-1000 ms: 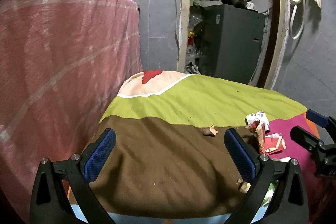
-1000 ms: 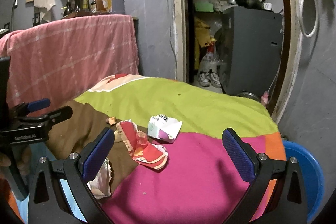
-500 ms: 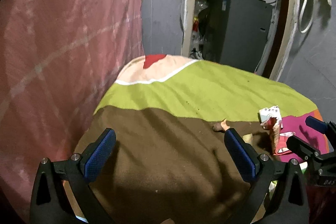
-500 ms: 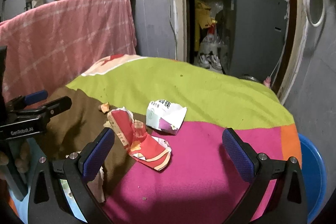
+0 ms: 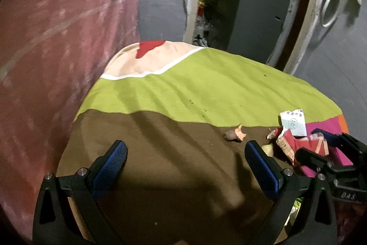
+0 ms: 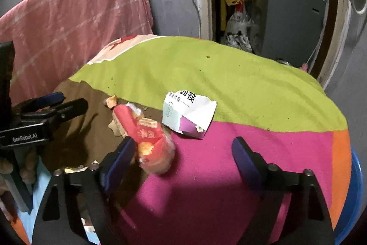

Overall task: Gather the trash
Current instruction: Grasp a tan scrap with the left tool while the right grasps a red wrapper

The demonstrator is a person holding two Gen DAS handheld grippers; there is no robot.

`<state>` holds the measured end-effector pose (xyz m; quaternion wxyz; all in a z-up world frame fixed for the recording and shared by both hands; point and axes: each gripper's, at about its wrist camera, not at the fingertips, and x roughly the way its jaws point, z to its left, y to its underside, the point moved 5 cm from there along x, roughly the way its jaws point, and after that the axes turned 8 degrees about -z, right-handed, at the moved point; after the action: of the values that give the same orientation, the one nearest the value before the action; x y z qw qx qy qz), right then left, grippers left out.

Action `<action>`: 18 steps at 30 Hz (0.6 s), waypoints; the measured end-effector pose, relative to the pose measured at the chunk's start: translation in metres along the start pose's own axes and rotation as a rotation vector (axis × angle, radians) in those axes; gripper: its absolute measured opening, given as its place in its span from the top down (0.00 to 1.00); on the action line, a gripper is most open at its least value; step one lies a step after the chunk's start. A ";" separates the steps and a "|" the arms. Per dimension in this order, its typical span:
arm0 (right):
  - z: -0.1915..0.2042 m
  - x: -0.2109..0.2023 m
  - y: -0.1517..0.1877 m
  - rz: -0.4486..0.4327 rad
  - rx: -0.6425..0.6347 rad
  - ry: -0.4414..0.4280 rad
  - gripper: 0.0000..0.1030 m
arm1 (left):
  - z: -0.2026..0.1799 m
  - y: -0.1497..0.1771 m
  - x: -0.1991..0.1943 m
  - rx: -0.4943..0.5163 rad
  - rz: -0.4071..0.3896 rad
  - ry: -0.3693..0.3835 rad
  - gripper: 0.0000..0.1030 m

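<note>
Round table under a striped cloth (image 6: 229,75) in green, brown and magenta bands; pink sheet (image 6: 75,15) draped behind, open doorway with grey cabinet (image 6: 293,8) at back. Left gripper (image 5: 185,164) wide open over the brown band, nothing between its jaws. Small orange scrap (image 6: 111,101) on brown near the green edge. Red crumpled wrapper (image 6: 146,137) on the brown/magenta border, touching the left fingertip of the right gripper (image 6: 183,153), which is open, not clamped. White torn paper packet (image 6: 188,114) just beside wrapper, straddling green and magenta. Blue bin (image 6: 354,199) at right table edge.
</note>
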<state>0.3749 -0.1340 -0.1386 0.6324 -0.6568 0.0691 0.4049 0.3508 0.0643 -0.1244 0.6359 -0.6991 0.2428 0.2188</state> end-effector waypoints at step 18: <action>0.004 -0.001 -0.004 -0.019 0.027 -0.069 0.60 | -0.032 -0.007 0.026 0.097 0.088 0.144 0.58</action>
<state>0.3747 -0.1305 -0.1347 0.6469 -0.6346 0.0467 0.4202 0.3752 0.0312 -0.1312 0.6397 -0.6701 0.3289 0.1835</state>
